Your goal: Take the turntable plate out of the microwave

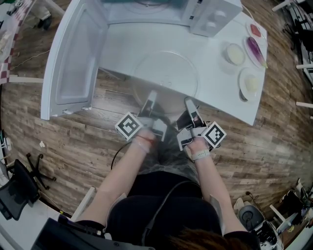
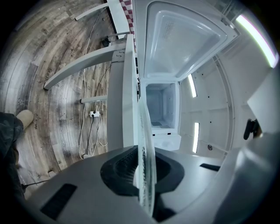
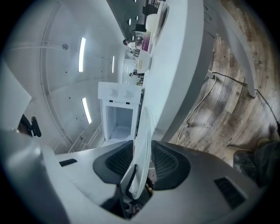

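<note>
The clear glass turntable plate (image 1: 166, 73) lies flat on the white table (image 1: 220, 97) in front of the microwave (image 1: 146, 10), with its near rim past the table's front edge. My left gripper (image 1: 150, 99) is shut on that rim at the left, and the plate (image 2: 146, 162) stands edge-on between the left gripper's (image 2: 142, 174) pads. My right gripper (image 1: 191, 105) is at the rim's right side. In the right gripper view the plate's rim (image 3: 142, 144) sits loosely between the right gripper's (image 3: 142, 169) open jaws, and the pads do not press on it.
The microwave's door (image 1: 73, 58) hangs open to the left, over the wooden floor. Three small plates of food (image 1: 235, 53) stand at the table's right end. The empty microwave cavity (image 2: 162, 105) faces both grippers.
</note>
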`<state>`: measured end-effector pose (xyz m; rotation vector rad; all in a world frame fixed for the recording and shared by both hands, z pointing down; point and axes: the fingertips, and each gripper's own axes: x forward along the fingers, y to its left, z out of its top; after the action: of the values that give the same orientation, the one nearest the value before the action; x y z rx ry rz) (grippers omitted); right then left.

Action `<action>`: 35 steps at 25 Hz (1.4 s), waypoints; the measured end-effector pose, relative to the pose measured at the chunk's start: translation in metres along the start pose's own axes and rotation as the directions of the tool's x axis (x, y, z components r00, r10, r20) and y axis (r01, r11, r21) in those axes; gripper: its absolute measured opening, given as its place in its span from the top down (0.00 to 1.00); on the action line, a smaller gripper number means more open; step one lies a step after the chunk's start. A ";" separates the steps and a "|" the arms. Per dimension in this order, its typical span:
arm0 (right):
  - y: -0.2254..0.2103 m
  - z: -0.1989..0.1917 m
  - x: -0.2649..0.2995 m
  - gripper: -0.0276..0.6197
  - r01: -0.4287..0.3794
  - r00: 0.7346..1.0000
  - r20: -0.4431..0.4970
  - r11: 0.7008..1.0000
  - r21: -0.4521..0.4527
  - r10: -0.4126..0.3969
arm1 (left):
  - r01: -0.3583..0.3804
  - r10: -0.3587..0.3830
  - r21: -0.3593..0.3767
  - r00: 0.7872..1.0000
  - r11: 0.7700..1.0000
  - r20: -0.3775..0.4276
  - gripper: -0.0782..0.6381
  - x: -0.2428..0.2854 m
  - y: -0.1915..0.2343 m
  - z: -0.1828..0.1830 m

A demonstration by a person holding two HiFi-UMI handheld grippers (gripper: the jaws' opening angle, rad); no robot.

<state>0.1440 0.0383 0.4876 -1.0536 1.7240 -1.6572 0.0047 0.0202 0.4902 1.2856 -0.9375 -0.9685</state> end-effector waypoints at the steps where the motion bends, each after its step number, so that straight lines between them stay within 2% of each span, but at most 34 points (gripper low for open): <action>1: 0.001 -0.003 -0.001 0.76 0.001 1.000 -0.008 1.000 0.001 -0.001 | -0.003 0.003 0.001 1.000 1.000 0.001 0.85 0.001 0.000 0.000; 17: 0.004 -0.049 0.009 0.78 -0.032 0.987 -0.158 0.998 0.062 0.042 | -0.004 0.004 0.014 1.000 1.000 -0.003 0.85 0.012 0.000 0.002; 21: 0.000 -0.049 0.011 0.87 -0.010 0.987 -0.158 0.998 0.055 0.019 | -0.004 0.004 0.004 1.000 1.000 -0.006 0.85 0.014 0.000 0.003; 27: 0.001 -0.049 0.013 0.89 -0.023 0.990 -0.134 0.994 0.106 0.037 | -0.006 0.006 0.014 1.000 1.000 -0.029 0.85 0.016 0.002 0.004; 35: 0.000 -0.044 0.015 0.89 -0.028 0.994 -0.106 0.992 0.127 0.042 | 0.014 -0.012 0.029 0.997 0.999 -0.070 0.85 0.018 0.001 0.003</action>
<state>0.1000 0.0517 0.4950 -0.8857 1.6708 -1.8044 0.0073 0.0019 0.4921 1.3437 -0.8930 -0.9167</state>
